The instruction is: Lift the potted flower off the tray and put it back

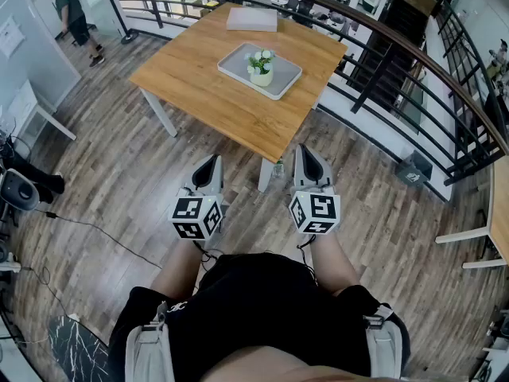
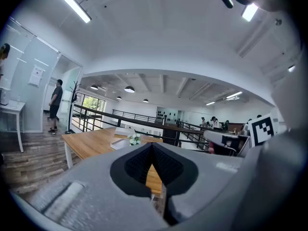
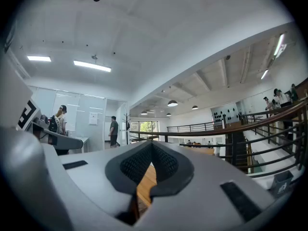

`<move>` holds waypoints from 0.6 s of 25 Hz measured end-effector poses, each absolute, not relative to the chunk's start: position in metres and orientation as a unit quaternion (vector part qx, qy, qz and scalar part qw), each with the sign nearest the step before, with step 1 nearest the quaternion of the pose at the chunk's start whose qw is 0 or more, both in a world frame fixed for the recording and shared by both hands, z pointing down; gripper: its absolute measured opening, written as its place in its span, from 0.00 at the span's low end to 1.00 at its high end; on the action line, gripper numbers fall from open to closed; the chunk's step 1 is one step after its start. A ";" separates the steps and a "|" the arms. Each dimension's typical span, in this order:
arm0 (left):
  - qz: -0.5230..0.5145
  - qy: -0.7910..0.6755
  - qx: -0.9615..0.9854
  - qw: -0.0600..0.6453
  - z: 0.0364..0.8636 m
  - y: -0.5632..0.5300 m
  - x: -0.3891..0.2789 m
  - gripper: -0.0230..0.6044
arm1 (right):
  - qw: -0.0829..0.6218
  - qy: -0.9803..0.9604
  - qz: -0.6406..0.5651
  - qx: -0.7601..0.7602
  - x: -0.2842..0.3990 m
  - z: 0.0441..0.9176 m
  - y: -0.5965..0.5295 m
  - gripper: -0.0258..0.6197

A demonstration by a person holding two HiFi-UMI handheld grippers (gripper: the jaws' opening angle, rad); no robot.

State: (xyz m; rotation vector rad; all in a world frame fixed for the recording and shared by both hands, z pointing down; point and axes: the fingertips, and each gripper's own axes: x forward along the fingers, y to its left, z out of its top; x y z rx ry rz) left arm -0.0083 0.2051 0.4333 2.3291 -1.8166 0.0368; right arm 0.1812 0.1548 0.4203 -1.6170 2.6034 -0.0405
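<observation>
With left gripper (image 1: pixel 212 161) and right gripper (image 1: pixel 305 153) shut, empty, well short of table (image 1: pixel 199 86), could tip pot (image 1: pixel 261 76) on tray (image 1: pixel 237 59) if brought in unopened.

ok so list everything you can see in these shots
table: one, light wood, centre
tray: one, grey, on the table
potted flower: one, white blooms, on the tray
flat box: one, white, table's far edge
railing: one, black, behind the table
bin: one, grey, floor at right
cable: one, black, floor at left
bystander: one, dark clothes, far left
left tool: one, grey, shut, empty, short of the table
right tool: one, grey, shut, empty, beside it
</observation>
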 end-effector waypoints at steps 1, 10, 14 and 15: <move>0.013 -0.612 0.785 0.095 0.433 0.208 -0.009 0.06 | 0.039 0.849 -0.012 -0.527 0.180 0.419 0.158 0.03; 0.011 -0.614 0.784 0.094 0.430 0.235 -0.003 0.06 | 0.047 0.851 -0.016 -0.523 0.182 0.415 0.185 0.04; 0.009 -0.612 0.785 0.097 0.431 0.245 -0.009 0.06 | 0.041 0.852 -0.015 -0.522 0.173 0.415 0.195 0.04; 0.009 -0.611 0.785 0.097 0.432 0.247 -0.011 0.06 | 0.040 0.851 -0.014 -0.523 0.171 0.415 0.198 0.03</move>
